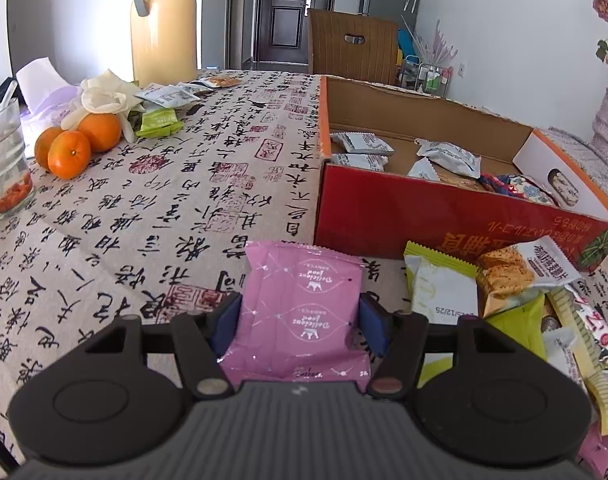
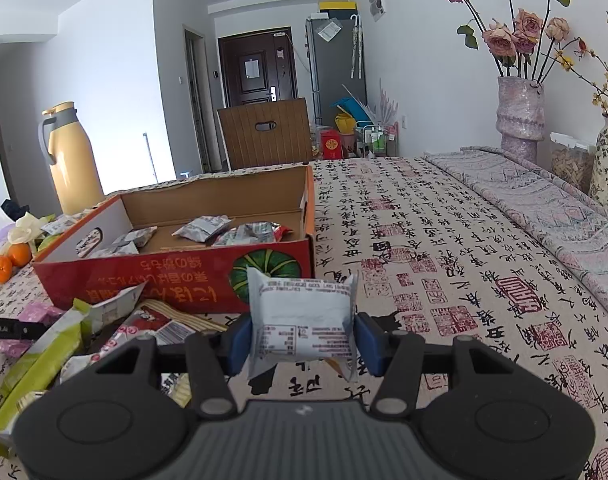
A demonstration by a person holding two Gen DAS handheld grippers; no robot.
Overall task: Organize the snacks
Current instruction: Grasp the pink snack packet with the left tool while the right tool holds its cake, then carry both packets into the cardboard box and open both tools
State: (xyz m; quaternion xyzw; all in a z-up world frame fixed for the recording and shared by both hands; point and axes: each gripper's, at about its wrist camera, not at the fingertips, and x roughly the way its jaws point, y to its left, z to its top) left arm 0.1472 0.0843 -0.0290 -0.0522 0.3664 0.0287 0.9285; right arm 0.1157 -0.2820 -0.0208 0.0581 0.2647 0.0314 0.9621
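Grippers (image 1: pixel 299 322) (image 2: pixel 301 344) clamp pink packet (image 1: pixel 299 312) and white packet (image 2: pixel 304 320).

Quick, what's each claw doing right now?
Left claw: shut on the pink packet.
Right claw: shut on the white packet.

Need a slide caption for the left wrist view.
Left gripper clamps a pink snack packet beside the red box.
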